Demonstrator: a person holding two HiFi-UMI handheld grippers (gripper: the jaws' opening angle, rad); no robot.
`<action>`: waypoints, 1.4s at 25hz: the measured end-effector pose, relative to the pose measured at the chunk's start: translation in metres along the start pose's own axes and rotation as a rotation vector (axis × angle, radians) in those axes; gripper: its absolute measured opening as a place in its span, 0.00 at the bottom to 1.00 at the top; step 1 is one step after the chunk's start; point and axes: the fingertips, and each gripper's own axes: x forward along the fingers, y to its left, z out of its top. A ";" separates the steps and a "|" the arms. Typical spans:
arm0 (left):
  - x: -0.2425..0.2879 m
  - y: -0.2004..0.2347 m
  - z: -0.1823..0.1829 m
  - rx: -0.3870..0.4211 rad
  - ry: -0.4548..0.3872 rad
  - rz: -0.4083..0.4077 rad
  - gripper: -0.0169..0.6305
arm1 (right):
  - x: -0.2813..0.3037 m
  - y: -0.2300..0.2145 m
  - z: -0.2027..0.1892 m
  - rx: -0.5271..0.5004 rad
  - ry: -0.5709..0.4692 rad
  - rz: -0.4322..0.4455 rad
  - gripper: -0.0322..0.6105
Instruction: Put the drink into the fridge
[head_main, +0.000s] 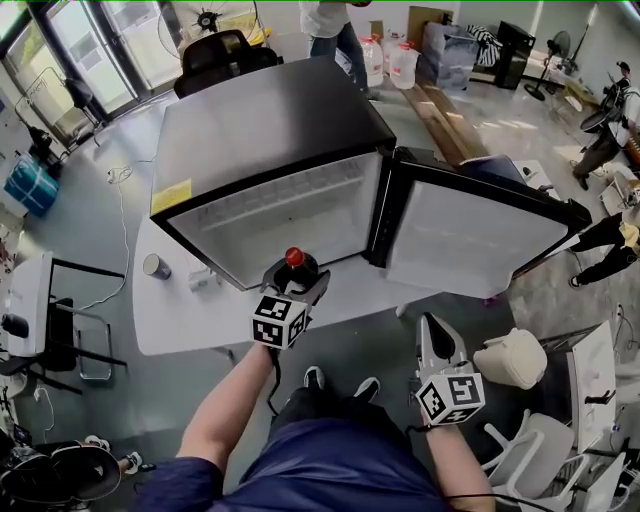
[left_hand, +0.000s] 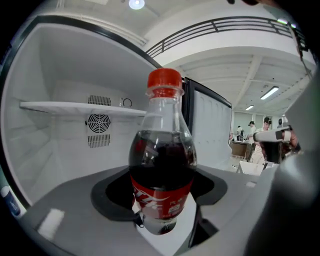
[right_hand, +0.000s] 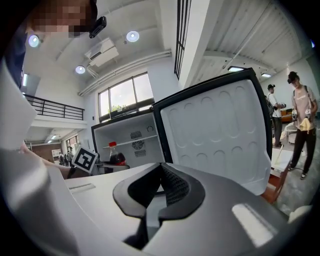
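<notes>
The drink bottle (left_hand: 162, 165) is pinched upright by the left gripper's (left_hand: 162, 222) jaws, at the mouth of the open fridge (left_hand: 55, 75). Best to keep it level, pass under the fridge's shelf (left_hand: 80, 106), and seat it before releasing. The right gripper (right_hand: 159, 200), jaws pressed together and empty, hangs outside the fridge.

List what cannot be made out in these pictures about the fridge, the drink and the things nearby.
1. Fridge floor below the shelf: left gripper view, hidden behind the bottle and the left claw.
2. Bottle body: head view, only the red cap shows; the claw covers the rest.
3. Print on the yellow sticker: head view, too small.
4. Contents of the cup: head view, too small.
</notes>
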 end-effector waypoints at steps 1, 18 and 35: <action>0.004 0.005 -0.001 -0.002 0.003 0.005 0.51 | 0.003 -0.001 -0.001 0.001 0.002 0.001 0.06; 0.084 0.091 -0.026 -0.026 0.085 0.045 0.51 | 0.019 -0.003 -0.010 0.032 0.019 -0.151 0.06; 0.135 0.124 -0.005 0.006 0.073 0.051 0.51 | 0.007 -0.016 -0.012 0.049 0.013 -0.270 0.06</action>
